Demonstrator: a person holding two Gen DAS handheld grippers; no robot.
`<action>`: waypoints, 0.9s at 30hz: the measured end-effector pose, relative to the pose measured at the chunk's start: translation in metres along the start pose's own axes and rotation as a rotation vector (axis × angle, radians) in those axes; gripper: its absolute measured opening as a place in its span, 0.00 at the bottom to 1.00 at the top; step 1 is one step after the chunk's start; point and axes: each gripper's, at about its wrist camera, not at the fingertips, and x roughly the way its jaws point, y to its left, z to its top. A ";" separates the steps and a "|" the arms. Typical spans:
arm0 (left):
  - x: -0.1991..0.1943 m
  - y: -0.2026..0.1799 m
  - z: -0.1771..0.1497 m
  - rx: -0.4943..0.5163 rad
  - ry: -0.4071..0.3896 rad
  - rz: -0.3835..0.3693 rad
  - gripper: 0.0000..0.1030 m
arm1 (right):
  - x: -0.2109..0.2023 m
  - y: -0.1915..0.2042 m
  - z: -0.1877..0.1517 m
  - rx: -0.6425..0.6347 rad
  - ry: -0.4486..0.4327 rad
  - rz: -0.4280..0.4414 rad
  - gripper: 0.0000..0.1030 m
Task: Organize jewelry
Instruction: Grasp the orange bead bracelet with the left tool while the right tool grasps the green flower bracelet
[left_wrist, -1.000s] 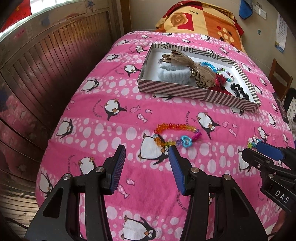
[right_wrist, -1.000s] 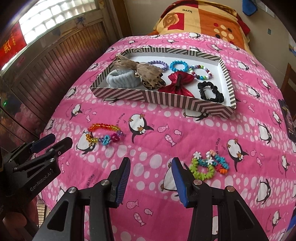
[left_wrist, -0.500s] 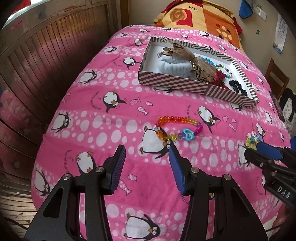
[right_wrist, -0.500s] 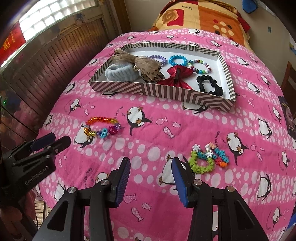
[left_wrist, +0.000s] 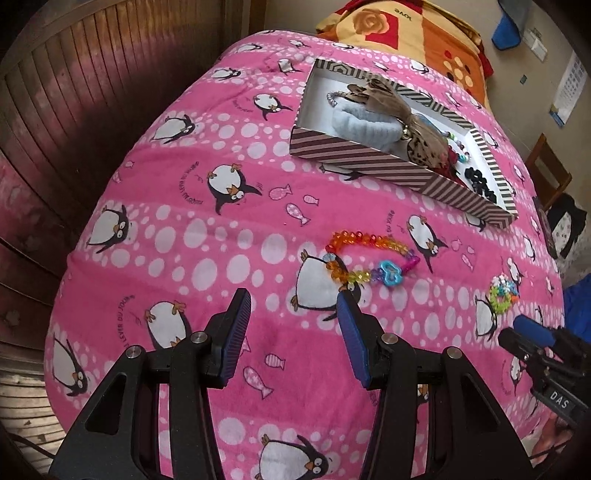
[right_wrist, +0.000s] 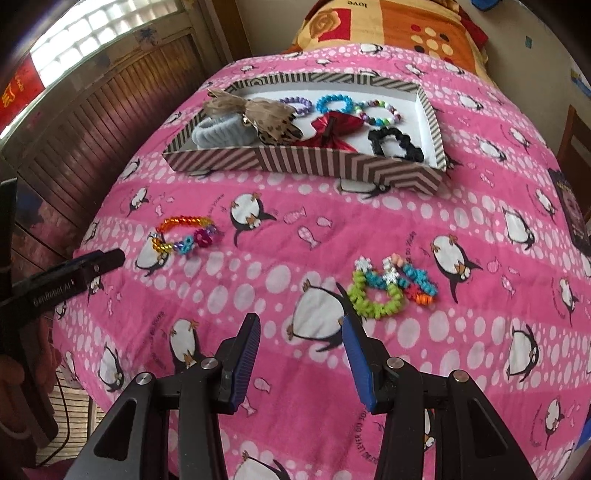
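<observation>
A rainbow bead bracelet (left_wrist: 369, 258) with a blue charm lies on the pink penguin blanket, just beyond my open, empty left gripper (left_wrist: 293, 302); it also shows in the right wrist view (right_wrist: 184, 234). A green, blue and orange bead bracelet (right_wrist: 393, 286) lies just ahead and right of my open, empty right gripper (right_wrist: 301, 325); it shows small in the left wrist view (left_wrist: 503, 293). A striped box (right_wrist: 306, 162) at the far end holds bows, scrunchies and bead bracelets; it also shows in the left wrist view (left_wrist: 369, 157).
A wooden panel wall (left_wrist: 92, 92) runs along the bed's left side. An orange patterned pillow (right_wrist: 388, 26) lies behind the box. A wooden chair (left_wrist: 548, 173) stands at the right. The bed edge drops off near both grippers.
Both grippers have moved slightly forward and lower toward the blanket; each bracelet now looks nearer its gripper. Both stay open. Nothing has been picked up.
</observation>
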 end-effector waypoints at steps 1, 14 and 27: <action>0.001 -0.001 0.000 0.003 0.002 0.001 0.47 | 0.000 -0.002 0.000 0.002 0.002 0.002 0.43; 0.019 -0.007 0.016 0.002 0.029 -0.012 0.47 | -0.008 -0.048 0.005 0.078 -0.002 -0.053 0.43; 0.030 -0.008 0.028 -0.002 0.038 -0.015 0.49 | 0.021 -0.053 0.013 0.060 0.016 -0.064 0.27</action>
